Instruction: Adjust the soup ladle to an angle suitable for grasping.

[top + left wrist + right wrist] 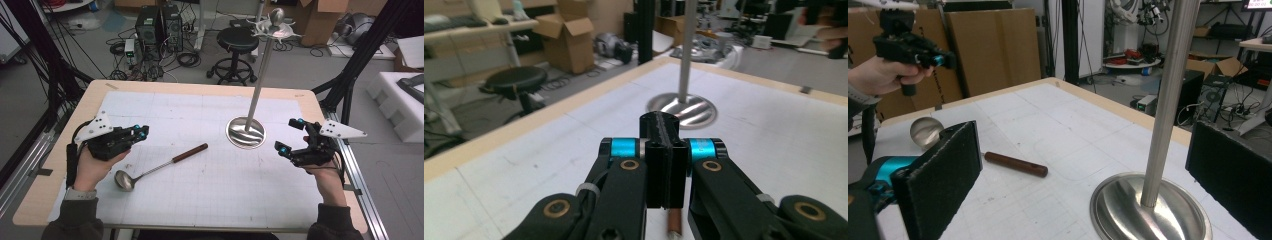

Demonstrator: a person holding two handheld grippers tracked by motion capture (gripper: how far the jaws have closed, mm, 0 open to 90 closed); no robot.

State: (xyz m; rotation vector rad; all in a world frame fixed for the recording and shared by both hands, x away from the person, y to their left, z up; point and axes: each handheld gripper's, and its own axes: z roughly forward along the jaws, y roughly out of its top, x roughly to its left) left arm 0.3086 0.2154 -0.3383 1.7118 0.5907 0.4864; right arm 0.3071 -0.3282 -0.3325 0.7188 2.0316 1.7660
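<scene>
1. The left hand-held gripper (141,133) is hovering above the table (60,165) at the left, its jaws pressed together with nothing between them; in the left gripper view (663,145) the two black pads are meeting flat against each other.
2. A person's left hand (95,165) is gripping that tool from below, a cable looping past the wrist.
3. The ladle (155,169) is lying flat on the white mat (200,200) just below and to the right of the left gripper, untouched, its bowl (124,180) toward the person and its dark wooden handle (191,153) pointing toward the stand; in the right gripper view the bowl (925,132) and handle (1016,164) are resting on the mat.
4. The steel stand (260,85) is standing upright right of centre, its round base (245,134) sitting on the mat, well apart from the ladle.
5. The right hand-held gripper (290,135) is hanging near the table's right edge with its jaws spread wide; in the right gripper view (1083,175) the stand's pole (1168,100) is rising between the two pads, touching neither.
</scene>
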